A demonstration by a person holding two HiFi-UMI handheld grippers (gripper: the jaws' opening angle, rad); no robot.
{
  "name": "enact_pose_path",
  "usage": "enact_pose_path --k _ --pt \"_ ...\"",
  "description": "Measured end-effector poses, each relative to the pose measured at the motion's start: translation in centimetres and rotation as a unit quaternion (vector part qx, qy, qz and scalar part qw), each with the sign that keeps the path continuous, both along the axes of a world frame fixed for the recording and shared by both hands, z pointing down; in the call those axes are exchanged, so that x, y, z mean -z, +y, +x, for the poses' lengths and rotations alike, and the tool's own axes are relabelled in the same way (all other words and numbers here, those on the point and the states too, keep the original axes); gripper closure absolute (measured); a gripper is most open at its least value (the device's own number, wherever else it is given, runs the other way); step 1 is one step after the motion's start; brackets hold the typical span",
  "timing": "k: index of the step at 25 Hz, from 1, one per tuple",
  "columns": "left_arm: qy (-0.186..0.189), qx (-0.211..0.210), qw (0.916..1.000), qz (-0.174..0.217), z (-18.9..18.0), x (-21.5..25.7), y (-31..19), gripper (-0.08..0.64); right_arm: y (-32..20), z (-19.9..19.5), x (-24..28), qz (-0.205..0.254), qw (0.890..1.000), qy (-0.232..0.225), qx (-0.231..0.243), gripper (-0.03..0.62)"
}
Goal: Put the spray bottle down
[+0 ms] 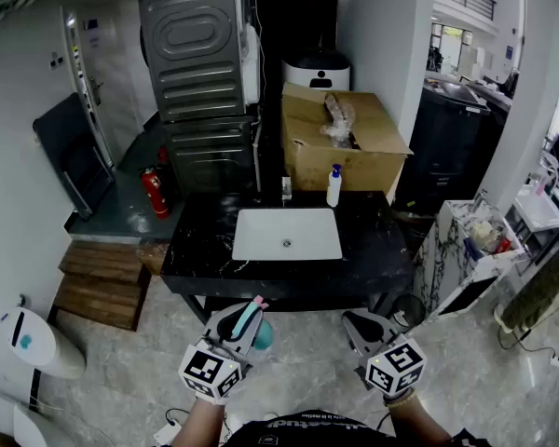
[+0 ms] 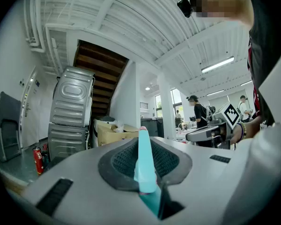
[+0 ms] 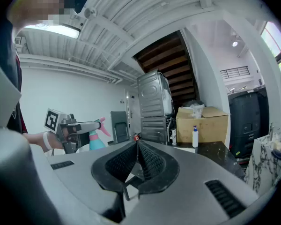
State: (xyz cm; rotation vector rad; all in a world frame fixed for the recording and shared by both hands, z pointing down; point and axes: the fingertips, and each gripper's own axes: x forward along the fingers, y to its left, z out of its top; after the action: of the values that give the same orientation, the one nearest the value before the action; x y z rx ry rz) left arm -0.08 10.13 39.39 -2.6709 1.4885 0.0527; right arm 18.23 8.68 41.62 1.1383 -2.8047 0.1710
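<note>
A teal spray bottle with a pink trigger is pinched in my left gripper, low in the head view in front of the counter. In the left gripper view its teal head stands upright between the pads, pink tip on top. The right gripper view shows the same bottle hanging under the left gripper at the left. My right gripper floats beside it at about the same height. Its pads meet at the tip with nothing between them.
A black marble counter with a white sink lies ahead; a white pump bottle stands at its back edge. Behind are a cardboard box and a grey metal machine. Fire extinguisher and wooden steps left, marble cabinet right.
</note>
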Motion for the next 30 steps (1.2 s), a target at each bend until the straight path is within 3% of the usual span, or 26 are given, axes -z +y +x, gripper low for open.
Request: enact_pose_path --k 14,19,30 --pt "0.008 0.001 1.0000 -0.004 -0.6 -0.7 0.3 0.486 0.3 -1.0 -0.2 0.002 1.000 -0.001 0.005 0.551" --pt "0.010 0.002 0.9999 -0.006 -1.5 -0.9 0.3 0.486 0.3 -1.6 0.1 -0.001 0.999 -0.033 0.009 0.551" --pt "0.014 0.008 0.9998 -0.007 -4.9 -1.4 0.7 0.486 0.4 -5.4 -0.7 -0.013 0.999 -0.026 0.026 0.551"
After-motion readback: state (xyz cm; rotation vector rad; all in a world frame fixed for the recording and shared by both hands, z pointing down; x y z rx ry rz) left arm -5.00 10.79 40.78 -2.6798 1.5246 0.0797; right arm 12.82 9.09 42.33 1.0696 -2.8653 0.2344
